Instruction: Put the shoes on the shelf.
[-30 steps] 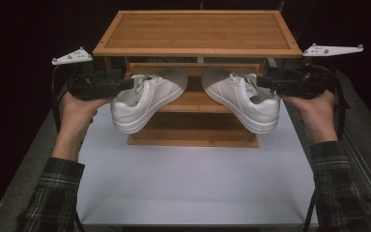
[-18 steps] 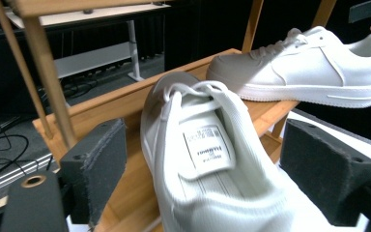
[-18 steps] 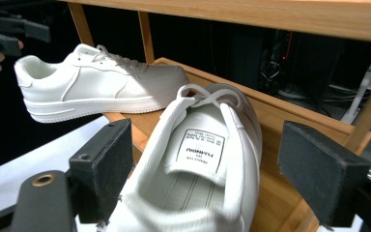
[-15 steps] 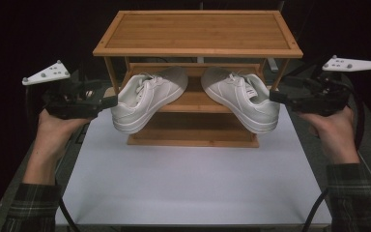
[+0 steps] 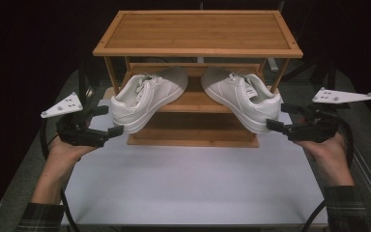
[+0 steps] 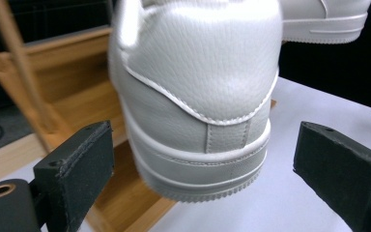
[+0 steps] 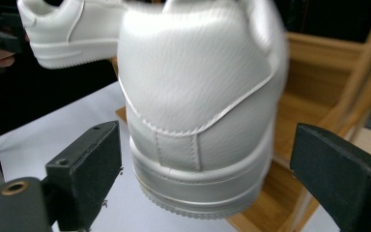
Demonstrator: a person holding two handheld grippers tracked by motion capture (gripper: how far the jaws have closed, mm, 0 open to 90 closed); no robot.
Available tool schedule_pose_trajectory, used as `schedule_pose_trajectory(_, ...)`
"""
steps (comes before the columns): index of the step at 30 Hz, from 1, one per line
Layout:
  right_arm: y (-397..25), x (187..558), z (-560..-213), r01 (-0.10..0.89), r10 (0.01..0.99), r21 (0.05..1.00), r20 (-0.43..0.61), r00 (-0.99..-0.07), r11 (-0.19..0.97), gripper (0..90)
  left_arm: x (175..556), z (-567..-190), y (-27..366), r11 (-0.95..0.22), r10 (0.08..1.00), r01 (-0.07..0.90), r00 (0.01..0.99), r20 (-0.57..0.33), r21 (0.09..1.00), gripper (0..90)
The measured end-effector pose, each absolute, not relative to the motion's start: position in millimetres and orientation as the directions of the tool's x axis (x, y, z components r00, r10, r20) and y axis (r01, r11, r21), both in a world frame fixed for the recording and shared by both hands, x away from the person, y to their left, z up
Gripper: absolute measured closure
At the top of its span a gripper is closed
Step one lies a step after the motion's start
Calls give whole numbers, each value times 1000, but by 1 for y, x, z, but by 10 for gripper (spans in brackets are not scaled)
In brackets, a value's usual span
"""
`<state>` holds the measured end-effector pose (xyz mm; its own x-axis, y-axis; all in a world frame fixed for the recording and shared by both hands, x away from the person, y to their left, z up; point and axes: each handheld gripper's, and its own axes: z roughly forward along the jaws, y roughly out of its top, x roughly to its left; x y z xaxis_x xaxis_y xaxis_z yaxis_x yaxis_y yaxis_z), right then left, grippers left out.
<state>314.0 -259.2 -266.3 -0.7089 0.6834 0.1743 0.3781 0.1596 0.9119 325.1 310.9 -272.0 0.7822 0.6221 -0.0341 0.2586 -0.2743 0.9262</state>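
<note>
Two white leather sneakers are counted on the middle shelf of one wooden shoe rack [image 5: 198, 50]: the left sneaker [image 5: 147, 99] at about 10 o'clock from the table's centre, the right sneaker [image 5: 244, 99] at about 2 o'clock. Both heels overhang the shelf's front edge, toes pointing inward toward the rack's back.

The left gripper [image 5: 104, 121] is held just at 8 o'clock of the left sneaker's heel, its jaws spread wide apart and holding nothing. The right gripper [image 5: 282, 118] sits just at 4 o'clock of the right sneaker's heel, its jaws likewise spread and touching nothing. In each gripper view the heel is framed between the two black jaws with a gap on either side.

Each sneaker is judged light, with a firm rubber sole and a stiffened heel counter; the smooth leather may prove slightly slippery. The heel, gripped across its sides just above the sole, is judged the best hold. One white mat [image 5: 193, 183] covers the table.
</note>
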Motion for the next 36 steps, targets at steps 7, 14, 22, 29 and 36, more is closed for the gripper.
schedule_pose_trajectory(7, -241, 326, -278, 385, 690, 898, 142, -710, 212, 85, 336, -279, 291, -306, 645, 233, 764, 21, 923, 72)
schedule_pose_trajectory(14, -236, 327, -277, 382, 695, 898, 133, -707, 216, 87, 337, -280, 283, -298, 657, 228, 754, 26, 927, 75)
schedule_pose_trajectory(22, -221, 335, -278, 376, 694, 899, 125, -709, 223, 88, 343, -279, 267, -290, 638, 233, 770, 6, 928, 78)
schedule_pose_trajectory(29, -206, 339, -277, 364, 671, 898, 113, -732, 246, 100, 348, -280, 250, -278, 604, 226, 797, -12, 934, 85)
schedule_pose_trajectory(36, -192, 342, -278, 354, 657, 902, 114, -746, 246, 127, 353, -281, 233, -280, 584, 218, 812, -14, 935, 87)
